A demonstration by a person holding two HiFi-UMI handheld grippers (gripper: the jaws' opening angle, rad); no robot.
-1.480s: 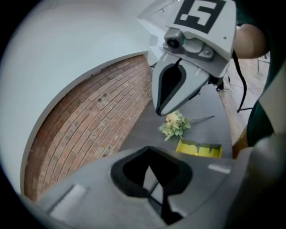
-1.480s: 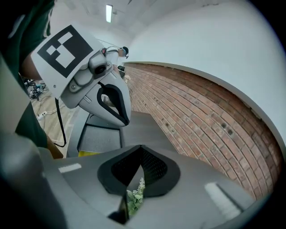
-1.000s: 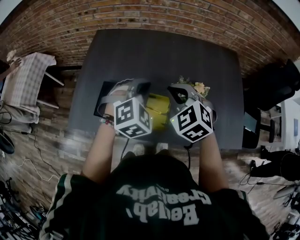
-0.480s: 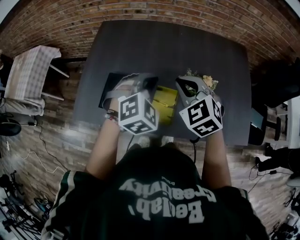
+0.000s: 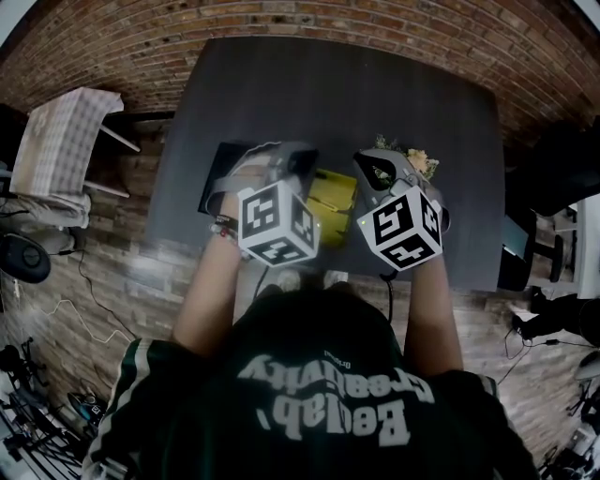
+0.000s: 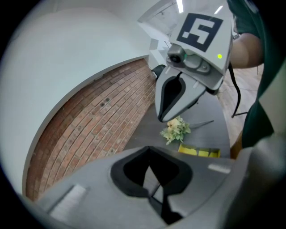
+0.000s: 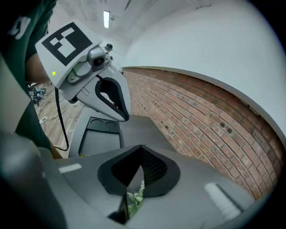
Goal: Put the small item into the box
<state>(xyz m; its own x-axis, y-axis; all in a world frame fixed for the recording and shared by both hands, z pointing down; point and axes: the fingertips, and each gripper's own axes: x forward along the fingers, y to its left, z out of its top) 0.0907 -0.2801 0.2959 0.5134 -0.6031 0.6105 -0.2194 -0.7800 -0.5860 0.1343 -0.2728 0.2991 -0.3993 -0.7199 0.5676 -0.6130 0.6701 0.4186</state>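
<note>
Head view shows the person in a dark green shirt reaching both bare forearms forward over the near edge of a dark table [image 5: 328,94], a gripper in each hand, side by side and both tipped down toward the tabletop. A beaded band sits on the left wrist [image 5: 217,236]. The left gripper [image 5: 281,164] hovers above the table between a black tray [image 5: 208,187] on its outer side and the yellow box [image 5: 333,197], which lies open between the two grippers, partly hidden behind the left marker cube. The right gripper [image 5: 377,173] hangs just to the right of the box, its nose near the small flower bunch [image 5: 405,159], which lies on the table beside the box and outside it. Left gripper view has that gripper's jaws drawn together with nothing between them, and it looks across at the right gripper's closed tip poised just above the flower bunch; whether the two touch cannot be told. Right gripper view also has its jaws clenched on nothing, with a bit of green sprig seen through the slit below them. A brick wall [image 5: 281,28] runs behind the table, and a checked cloth [image 5: 56,141] covers furniture off to the left
</note>
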